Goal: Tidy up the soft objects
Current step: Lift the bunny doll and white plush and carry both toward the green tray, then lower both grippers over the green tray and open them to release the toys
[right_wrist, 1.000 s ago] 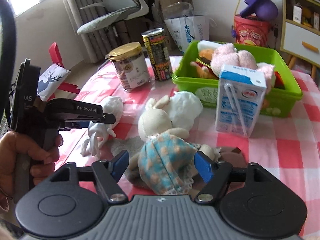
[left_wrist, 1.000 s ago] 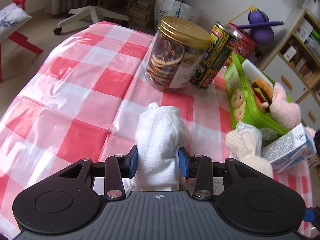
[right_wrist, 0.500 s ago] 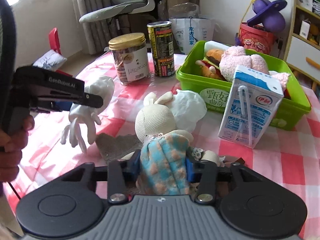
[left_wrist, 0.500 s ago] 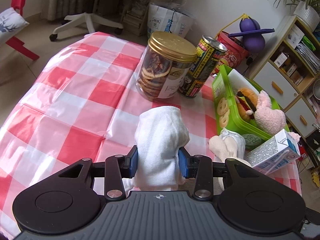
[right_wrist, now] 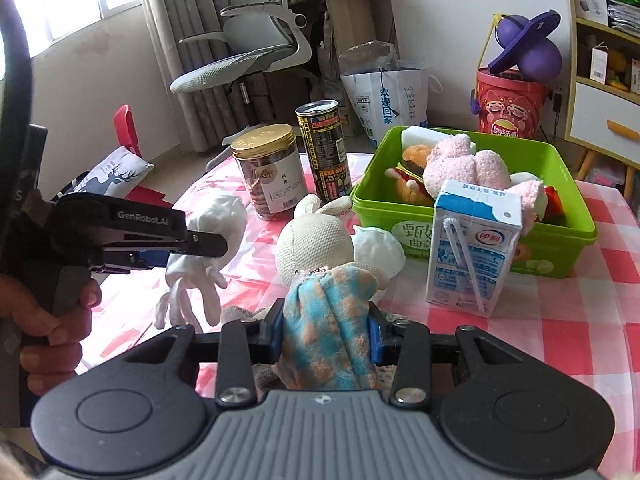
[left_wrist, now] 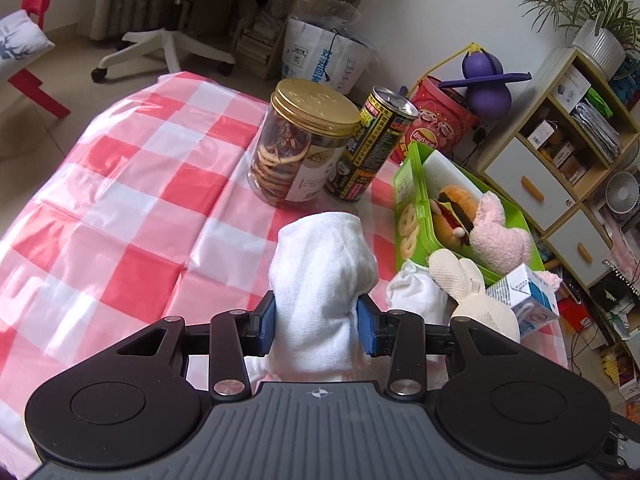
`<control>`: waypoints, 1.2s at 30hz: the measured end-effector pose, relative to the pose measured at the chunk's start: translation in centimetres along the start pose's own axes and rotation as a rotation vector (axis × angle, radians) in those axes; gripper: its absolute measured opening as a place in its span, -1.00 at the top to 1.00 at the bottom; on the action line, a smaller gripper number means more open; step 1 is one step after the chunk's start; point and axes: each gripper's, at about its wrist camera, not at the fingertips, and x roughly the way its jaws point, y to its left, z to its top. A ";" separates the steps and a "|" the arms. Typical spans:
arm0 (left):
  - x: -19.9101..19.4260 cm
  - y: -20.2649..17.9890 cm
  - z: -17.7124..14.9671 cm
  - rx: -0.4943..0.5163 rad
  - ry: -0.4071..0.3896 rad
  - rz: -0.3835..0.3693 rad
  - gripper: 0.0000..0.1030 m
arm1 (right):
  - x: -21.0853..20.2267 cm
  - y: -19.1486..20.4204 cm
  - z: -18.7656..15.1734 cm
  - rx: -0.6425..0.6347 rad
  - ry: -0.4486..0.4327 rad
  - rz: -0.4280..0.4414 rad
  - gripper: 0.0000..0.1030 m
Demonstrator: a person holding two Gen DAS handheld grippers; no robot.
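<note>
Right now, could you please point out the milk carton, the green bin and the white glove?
milk carton [right_wrist: 472, 248]: right wrist view, front face.
green bin [right_wrist: 560, 236]: right wrist view, front wall.
white glove [left_wrist: 320, 280]: left wrist view, bunched cloth middle.

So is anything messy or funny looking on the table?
Nothing is spilled or broken. The milk carton, jar and can stand upright. The glove dangles from the left gripper, and the right gripper squeezes the bunny's dress.
</note>
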 end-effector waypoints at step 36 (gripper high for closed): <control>-1.8 -9.5 0.1 0.040 -0.124 -0.164 0.18 | -8.8 -7.9 3.5 0.287 -0.371 -0.072 0.67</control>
